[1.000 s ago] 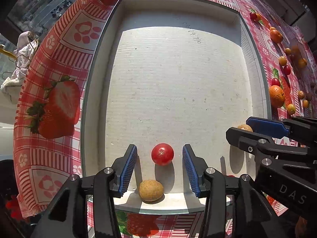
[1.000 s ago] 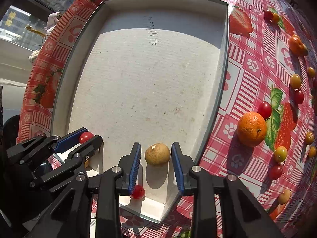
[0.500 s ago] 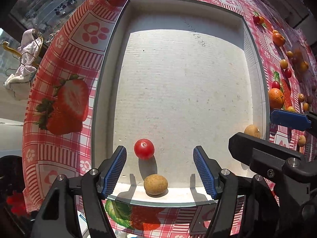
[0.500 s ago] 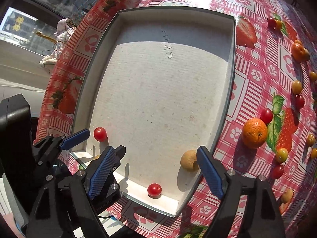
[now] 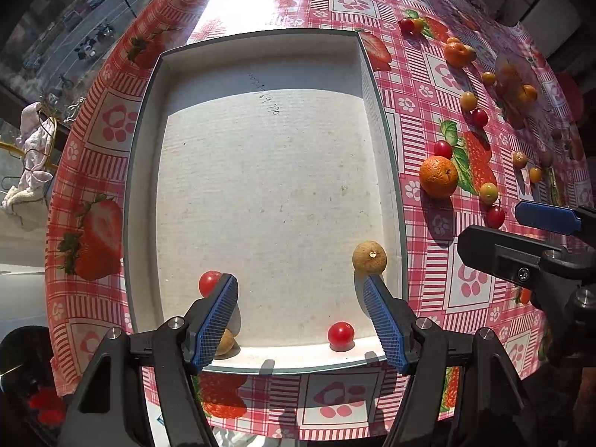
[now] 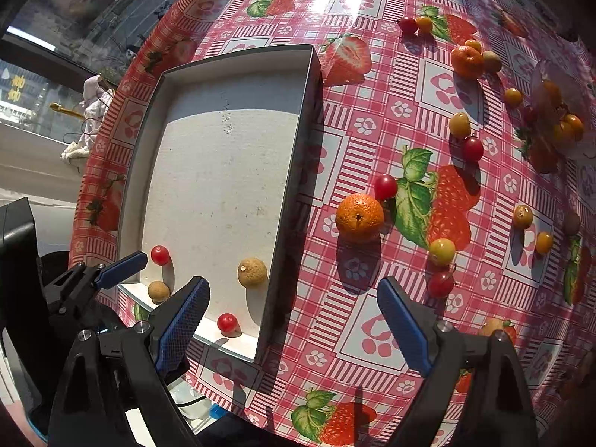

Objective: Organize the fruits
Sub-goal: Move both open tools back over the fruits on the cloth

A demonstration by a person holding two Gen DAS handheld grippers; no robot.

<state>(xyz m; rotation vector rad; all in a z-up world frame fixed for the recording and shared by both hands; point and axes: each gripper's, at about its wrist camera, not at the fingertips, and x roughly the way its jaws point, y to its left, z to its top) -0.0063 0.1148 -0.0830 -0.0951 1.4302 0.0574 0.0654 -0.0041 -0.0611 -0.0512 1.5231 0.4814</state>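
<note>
1. The left gripper (image 5: 301, 316) stands with its blue-padded fingers wide apart and nothing between them, hanging over the near end of the white tray (image 5: 143, 171).
2. The right gripper (image 6: 292, 320) is likewise spread wide and holds nothing; it hangs over the tablecloth (image 6: 372, 119) just outside the tray's right wall, its left finger over the tray's near right corner.
3. Four fruits lie inside the tray, all at its near end: a cherry tomato (image 5: 208, 283) by the tray's left side, partly behind the left gripper's left finger; a brown longan (image 5: 225, 342) in the near left corner, mostly hidden by that finger; a second cherry tomato (image 5: 340, 333) against the near wall; a larger longan (image 5: 369, 257) close to the tray's right wall.
4. The rest of the tray floor is bare white card with a small handwritten mark toward the far end.
5. Right of the tray, on the tablecloth, sits an orange (image 6: 359, 217) with a cherry tomato (image 6: 385, 186) touching it.
6. Farther right of the tray, more small red, yellow and orange fruits are scattered, with a second orange (image 6: 466, 61) toward the far end.
</note>
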